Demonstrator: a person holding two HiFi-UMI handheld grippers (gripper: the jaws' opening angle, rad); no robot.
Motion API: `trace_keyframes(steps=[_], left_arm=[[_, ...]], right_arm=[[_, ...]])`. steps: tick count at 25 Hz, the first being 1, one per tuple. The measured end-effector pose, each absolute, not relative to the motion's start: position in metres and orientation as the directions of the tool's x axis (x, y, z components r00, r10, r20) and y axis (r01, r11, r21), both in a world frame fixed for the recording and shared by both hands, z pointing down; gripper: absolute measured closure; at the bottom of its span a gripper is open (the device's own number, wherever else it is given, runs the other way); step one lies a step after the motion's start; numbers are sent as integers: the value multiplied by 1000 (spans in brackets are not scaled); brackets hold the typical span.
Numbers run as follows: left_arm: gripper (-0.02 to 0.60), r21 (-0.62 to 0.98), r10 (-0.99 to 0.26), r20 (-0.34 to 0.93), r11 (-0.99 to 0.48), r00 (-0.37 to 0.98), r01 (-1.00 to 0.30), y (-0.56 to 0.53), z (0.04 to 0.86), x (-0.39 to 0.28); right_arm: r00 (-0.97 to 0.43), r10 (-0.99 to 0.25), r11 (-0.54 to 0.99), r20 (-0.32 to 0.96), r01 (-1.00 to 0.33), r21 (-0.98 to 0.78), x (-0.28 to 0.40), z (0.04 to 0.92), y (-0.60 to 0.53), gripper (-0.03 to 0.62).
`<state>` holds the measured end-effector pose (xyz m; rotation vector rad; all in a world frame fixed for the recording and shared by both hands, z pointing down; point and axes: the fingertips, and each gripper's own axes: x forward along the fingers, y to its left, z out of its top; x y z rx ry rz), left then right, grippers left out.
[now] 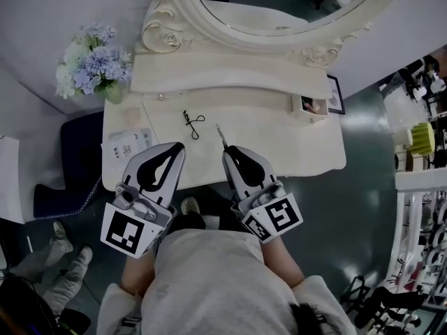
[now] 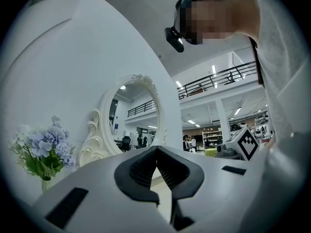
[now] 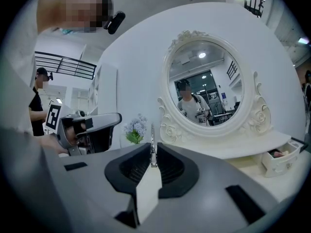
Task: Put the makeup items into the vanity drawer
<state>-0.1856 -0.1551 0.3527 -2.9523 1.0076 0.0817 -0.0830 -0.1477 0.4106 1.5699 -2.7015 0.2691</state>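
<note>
My right gripper [image 1: 228, 152] is shut on a thin, dark makeup pencil [image 1: 221, 137], whose tip pokes up past the jaws [image 3: 152, 135]. It hovers over the front of the cream vanity top [image 1: 279, 142]. My left gripper [image 1: 174, 151] is beside it, shut with nothing between its pads [image 2: 156, 154]. A black eyelash curler [image 1: 192, 124] lies on the vanity top ahead of both grippers. The small vanity drawer [image 1: 311, 106] stands pulled open at the right under the mirror shelf, with something pinkish inside [image 3: 278, 154].
An oval mirror [image 1: 279, 5] in an ornate cream frame rises at the back. A vase of blue and white flowers [image 1: 94, 65] stands at the back left, with a printed card [image 1: 127, 145] in front. A dark stool [image 1: 73, 159] is left of the table; shelves [image 1: 419, 187] are right.
</note>
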Motion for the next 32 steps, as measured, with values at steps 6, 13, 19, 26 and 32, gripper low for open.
trace_keyframes(steps=[6,13,19,26,32], left_arm=[[568,-35,-597,-69,-799,799,-600,-154,343,-172],[568,-10,-611,-80,-790,788,-613,-159,338,-152],[568,-20,-611,-84,-789,787,-615,-163,332,-126],[568,-11,-622,-131,-778,772,-628,-169,316,-93],[568,-16,-614,-168,-781,771,-625,-172,305,-61]], right_arm=[[-494,-867,483,68,-865,-136,-70,397,-147,543],[-498,-866,490,44,-863,-124,-47,385,-153,543],[-506,-862,500,26,-858,-117,-23,376,-157,543],[-505,-863,500,17,-859,-110,9,373,-162,543],[-480,-877,476,9,-873,-104,46,372,-163,543]])
